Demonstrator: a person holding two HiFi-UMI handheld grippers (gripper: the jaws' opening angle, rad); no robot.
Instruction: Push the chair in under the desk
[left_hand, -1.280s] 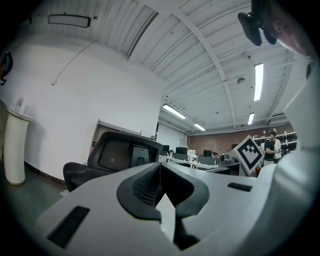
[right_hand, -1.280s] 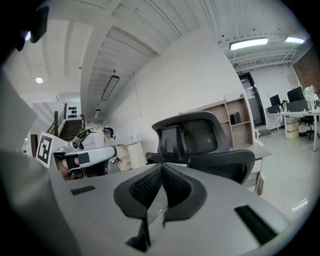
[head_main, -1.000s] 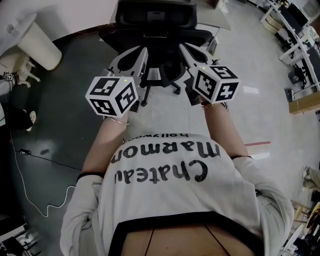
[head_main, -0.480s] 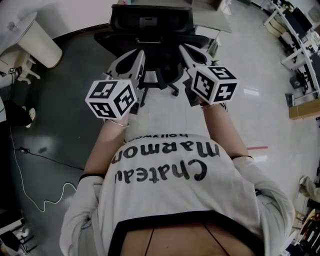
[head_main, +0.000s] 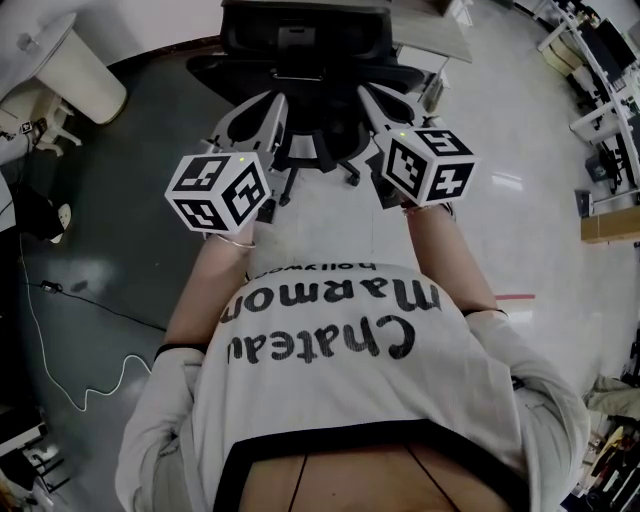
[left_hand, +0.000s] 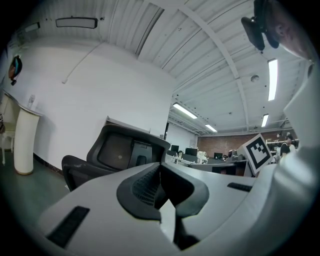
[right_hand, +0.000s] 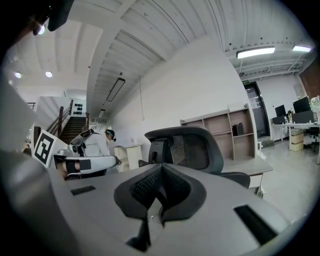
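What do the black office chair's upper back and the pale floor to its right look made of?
Black office chair: the upper back panel looks like woven mesh, with a fine grid texture, in a matte, probably plastic frame. Pale floor: smooth and glossy, perhaps polished tile or coated concrete; it mirrors lights.

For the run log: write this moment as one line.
left gripper: shut, empty | right gripper: shut, empty | chair: just ahead, contact unclear

The chair (head_main: 305, 60) is black; the left tool (left_hand: 160, 169) and right tool (right_hand: 160, 171) are pale grey with black ribbed pads (left_hand: 144, 183); their cubes (head_main: 220, 190) carry black-and-white square markers; the floor (head_main: 130, 260) is dark grey at its left edge, pale at its right.
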